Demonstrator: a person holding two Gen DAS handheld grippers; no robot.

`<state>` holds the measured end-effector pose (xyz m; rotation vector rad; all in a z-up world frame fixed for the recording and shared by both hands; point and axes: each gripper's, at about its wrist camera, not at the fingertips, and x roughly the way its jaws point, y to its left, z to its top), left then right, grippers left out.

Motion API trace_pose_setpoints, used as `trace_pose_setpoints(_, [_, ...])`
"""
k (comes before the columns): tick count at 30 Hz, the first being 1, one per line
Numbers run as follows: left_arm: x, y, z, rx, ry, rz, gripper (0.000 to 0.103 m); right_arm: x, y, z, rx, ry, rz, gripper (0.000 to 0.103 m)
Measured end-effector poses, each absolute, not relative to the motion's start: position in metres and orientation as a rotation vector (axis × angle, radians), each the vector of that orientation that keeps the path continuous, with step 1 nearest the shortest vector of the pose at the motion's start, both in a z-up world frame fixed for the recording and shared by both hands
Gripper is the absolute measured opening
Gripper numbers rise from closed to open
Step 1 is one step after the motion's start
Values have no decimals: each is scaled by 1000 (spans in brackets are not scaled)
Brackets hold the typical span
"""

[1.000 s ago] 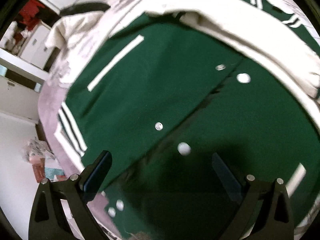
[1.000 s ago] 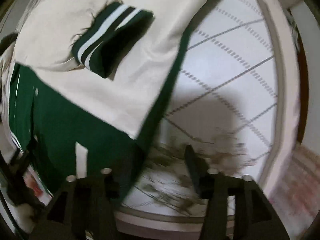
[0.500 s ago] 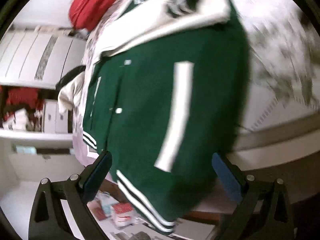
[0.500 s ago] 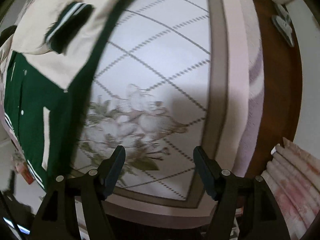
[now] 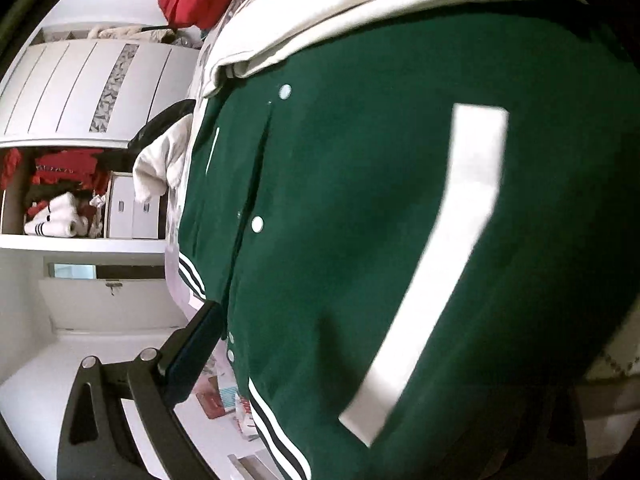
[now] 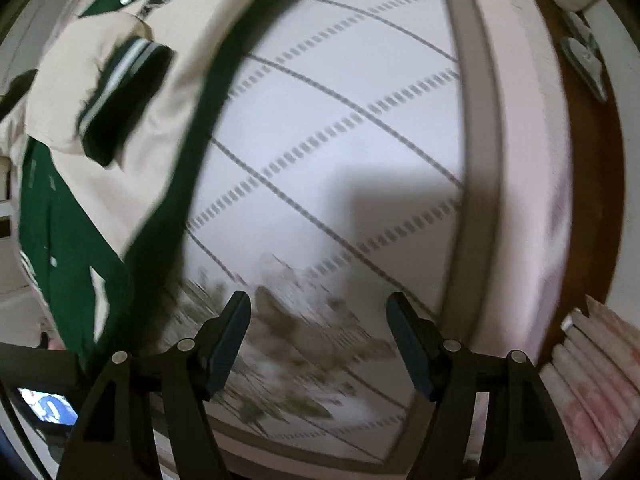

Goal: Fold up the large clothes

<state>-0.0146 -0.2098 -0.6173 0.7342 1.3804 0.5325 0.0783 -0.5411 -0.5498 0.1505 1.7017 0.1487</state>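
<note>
Blocking left view: green jacket [image 5: 360, 220]; wardrobe [image 5: 88, 92] beyond, quilt [image 6: 340, 140] beside.

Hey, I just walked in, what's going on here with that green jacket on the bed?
A person with a two-finger gripper in each hand is folding a green varsity jacket laid on a quilted bedspread. One cream sleeve is already folded across the body. The right gripper is open and holds nothing, over bare bedspread beside the jacket. The left gripper sits close over the jacket near its striped hem; only one finger shows, so its grip cannot be told.
</note>
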Motion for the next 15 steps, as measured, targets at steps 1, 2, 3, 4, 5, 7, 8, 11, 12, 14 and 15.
trace_pose_setpoints(1, [-13,-207,-617,718,1391,528,103,83,-539,-549,186,1688,170,73])
trace_pose_setpoints(2, [-12,-206,-615,706,1395,525,103,90,-537,-548,246,1667,207,73])
trace_pose_setpoints(3, [-11,-203,-613,691,1397,518,102,97,-536,-549,321,1646,252,73])
trace_pose_setpoints(4, [-11,-202,-612,680,1396,513,102,104,-534,-548,403,1629,296,73])
trace_pose_setpoints(5, [-11,-201,-608,671,1388,510,100,112,-534,-551,508,1612,340,73])
trace_pose_setpoints(7, [-12,-200,-598,628,1372,489,81,125,-537,-568,732,1576,402,73])
trace_pose_setpoints(8, [-12,-199,-592,597,1370,474,75,132,-537,-578,826,1556,422,73])
trace_pose_setpoints(11, [-11,-201,-581,544,1373,423,44,148,-523,-599,1013,1507,479,73])
trace_pose_setpoints(12, [-10,-201,-579,529,1378,410,33,148,-517,-605,1042,1502,488,73])
trace_pose_setpoints(14, [-9,-200,-573,489,1381,389,22,159,-499,-615,1116,1489,510,73])
trace_pose_setpoints(15, [-8,-200,-572,483,1381,388,21,161,-493,-619,1144,1487,510,73])
